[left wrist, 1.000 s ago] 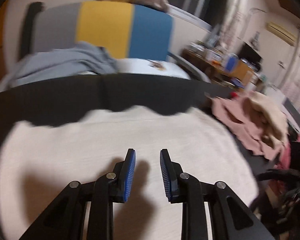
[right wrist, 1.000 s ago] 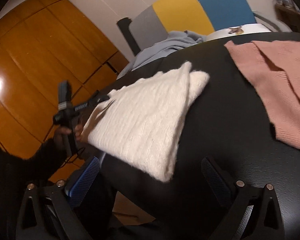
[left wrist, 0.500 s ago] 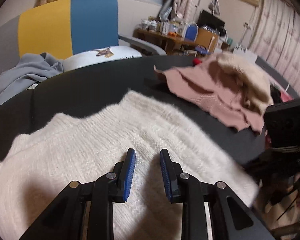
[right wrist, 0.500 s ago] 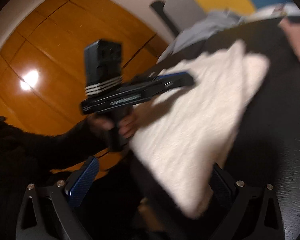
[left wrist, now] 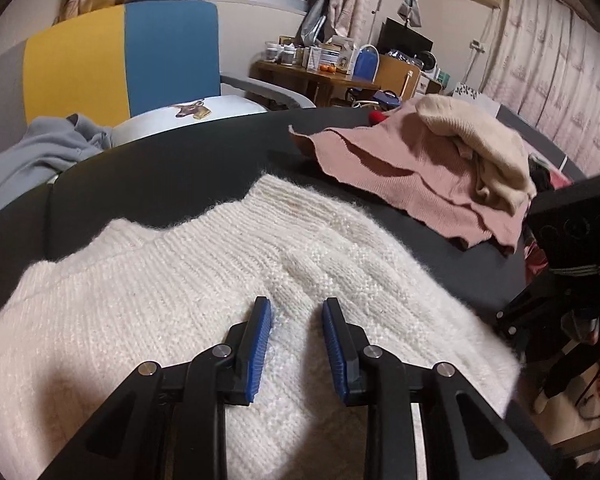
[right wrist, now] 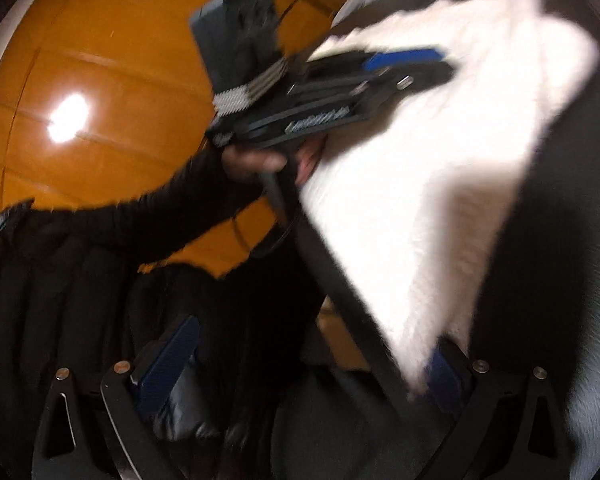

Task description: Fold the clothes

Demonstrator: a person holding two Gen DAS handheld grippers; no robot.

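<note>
1. Left wrist view: your left gripper [left wrist: 296, 322] hangs low over the white sweater [left wrist: 172, 300], its blue-padded fingers [left wrist: 260, 344] parted by a narrow gap with nothing between them — whether the tips touch the knit, you cannot tell.
2. The sweater lies spread on the black table [left wrist: 172, 168], its wavy edge toward the far side and its near part running under the gripper.
3. Further along the table to the right sits a pink garment [left wrist: 400, 176] in loose folds, with a cream one [left wrist: 476, 136] heaped on top of it; both lie apart from the sweater.
4. Behind the table stands a chair [left wrist: 120, 56] with yellow and blue back panels, and a grey garment [left wrist: 36, 156] is draped beside it on the left.
5. At the right edge of this view your right gripper's black body [left wrist: 572, 232] shows, past the sweater's corner.
6. Right wrist view — blurred: your right gripper [right wrist: 308, 360] is spread wide, and a corner of the sweater [right wrist: 440, 160] hangs off the table edge just in front of its right finger [right wrist: 444, 376]. Whether cloth and pad touch, you cannot tell.
7. Here your left gripper [right wrist: 408, 60] reaches over the sweater from the left, held by a hand [right wrist: 256, 160] in a dark sleeve [right wrist: 148, 216].
8. An orange-brown wooden wall [right wrist: 100, 80] fills the background, with a bright glare spot on it.
</note>
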